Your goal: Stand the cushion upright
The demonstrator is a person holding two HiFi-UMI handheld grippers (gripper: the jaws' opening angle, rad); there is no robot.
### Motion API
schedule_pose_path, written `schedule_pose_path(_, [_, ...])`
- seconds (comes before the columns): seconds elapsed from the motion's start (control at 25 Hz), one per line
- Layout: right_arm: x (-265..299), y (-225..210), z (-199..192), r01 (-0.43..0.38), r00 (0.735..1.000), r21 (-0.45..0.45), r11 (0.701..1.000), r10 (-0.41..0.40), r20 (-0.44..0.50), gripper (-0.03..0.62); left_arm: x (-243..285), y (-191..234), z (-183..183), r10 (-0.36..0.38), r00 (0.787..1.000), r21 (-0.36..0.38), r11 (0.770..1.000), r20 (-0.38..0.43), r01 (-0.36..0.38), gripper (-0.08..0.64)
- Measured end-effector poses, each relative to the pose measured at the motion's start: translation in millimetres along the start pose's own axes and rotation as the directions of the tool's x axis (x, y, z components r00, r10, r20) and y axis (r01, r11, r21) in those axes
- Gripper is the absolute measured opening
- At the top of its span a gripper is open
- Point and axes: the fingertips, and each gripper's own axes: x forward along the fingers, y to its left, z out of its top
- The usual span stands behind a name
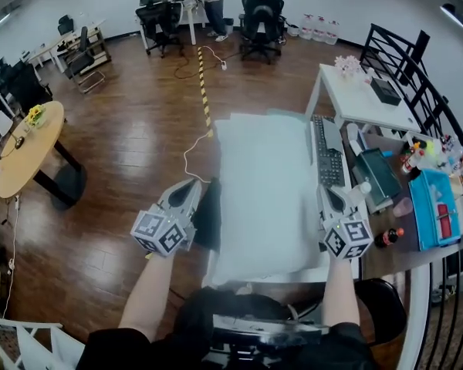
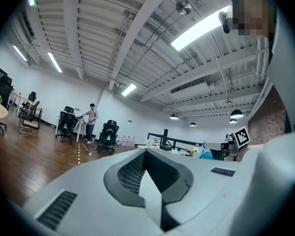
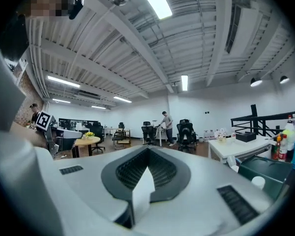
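My left gripper [image 1: 191, 196] and right gripper [image 1: 332, 200] each pinch a thin fold at the white cushion's [image 1: 262, 183] side edges (soft, light, floppy, I'd judge); corner seams should hold best.

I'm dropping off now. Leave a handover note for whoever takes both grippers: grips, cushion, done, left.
Left gripper: shut on the left edge of the large white rectangular cushion.
Right gripper: shut on its right edge.
Cushion: held between both, in front of the person, beside the brown desk.
Done: both sides gripped.
Left: stand it upright, see that it stays, release. Its bottom support is not visible.
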Motion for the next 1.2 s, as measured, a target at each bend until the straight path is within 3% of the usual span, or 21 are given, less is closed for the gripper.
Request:
schedule_pose_path(0.12, [12,-1,-2,-0.040,0.999,0.039,0.998,0.041,-0.028,0.006,21,6,-14,-0.017,0.998,-0.055,0.998,-0.067,0.014,0.000])
schedule_pose_path(0.16, [17,2,-5,-0.072,0.997,0.076,0.995,0.075,-0.036,0.032,28,11,-23,-0.030,0.993,-0.102,0.995,-0.114,0.018,0.000])
schedule_pose_path(0.2, [23,5,-10,-0.100,0.993,0.114,0.988,0.106,-0.051,0.109,35,17,-34,-0.039,0.987,-0.161,0.987,-0.157,0.013,0.000])
schedule_pose_path(0.28, [36,5,-25,-0.126,0.984,0.144,0.982,0.142,-0.109,0.141,47,30,-51,-0.038,0.978,-0.251,0.968,-0.203,-0.015,0.003])
schedule_pose_path(0.4, [54,-5,-49,-0.131,0.961,0.122,0.984,0.156,-0.228,0.221,69,35,-72,-0.007,0.970,-0.236,0.970,-0.244,-0.052,0.016])
schedule_pose_path(0.48, [67,-9,-61,-0.130,0.945,0.122,0.984,0.160,-0.286,0.265,81,37,-88,-0.005,0.954,-0.251,0.965,-0.300,-0.074,0.179])
schedule_pose_path(0.56, [81,-14,-73,-0.115,0.929,0.148,0.982,0.159,-0.335,0.293,93,43,-102,-0.007,0.937,-0.304,0.947,-0.350,-0.107,0.212])
schedule_pose_path(0.64, [94,-18,-84,-0.107,0.907,0.180,0.978,0.170,-0.385,0.369,102,46,-114,-0.004,0.919,-0.341,0.929,-0.395,-0.143,0.326])
schedule_pose_path(0.72, [105,-20,-92,-0.093,0.884,0.216,0.972,0.181,-0.432,0.488,110,50,-127,0.003,0.900,-0.378,0.907,-0.437,-0.187,0.408])
schedule_pose_path(0.76, [108,-23,-97,-0.080,0.873,0.231,0.970,0.180,-0.453,0.492,113,52,-133,0.007,0.891,-0.400,0.892,-0.454,-0.211,0.438])
schedule_pose_path(0.84, [113,-28,-106,-0.060,0.850,0.251,0.966,0.181,-0.494,0.511,118,57,-145,0.019,0.875,-0.412,0.877,-0.484,-0.247,0.467])
schedule_pose_path(0.88, [115,-30,-109,-0.058,0.838,0.268,0.962,0.192,-0.510,0.559,120,59,-147,0.025,0.868,-0.395,0.884,-0.496,-0.250,0.480])
schedule_pose_path(0.96, [118,-32,-113,-0.059,0.817,0.310,0.949,0.224,-0.531,0.565,125,59,-150,0.024,0.859,-0.354,0.905,-0.512,-0.236,0.480])
schedule_pose_path(1.04, [121,-37,-116,-0.056,0.801,0.332,0.942,0.241,-0.549,0.566,130,58,-154,0.004,0.850,-0.350,0.910,-0.526,-0.221,0.480])
schedule_pose_path(1.12, [125,-44,-121,-0.051,0.788,0.350,0.935,0.253,-0.561,0.566,134,58,-163,-0.018,0.839,-0.373,0.901,-0.544,-0.223,0.482])
schedule_pose_path(1.2, [130,-50,-127,-0.038,0.778,0.363,0.931,0.256,-0.574,0.620,137,57,-175,-0.035,0.821,-0.394,0.889,-0.569,-0.235,0.533])
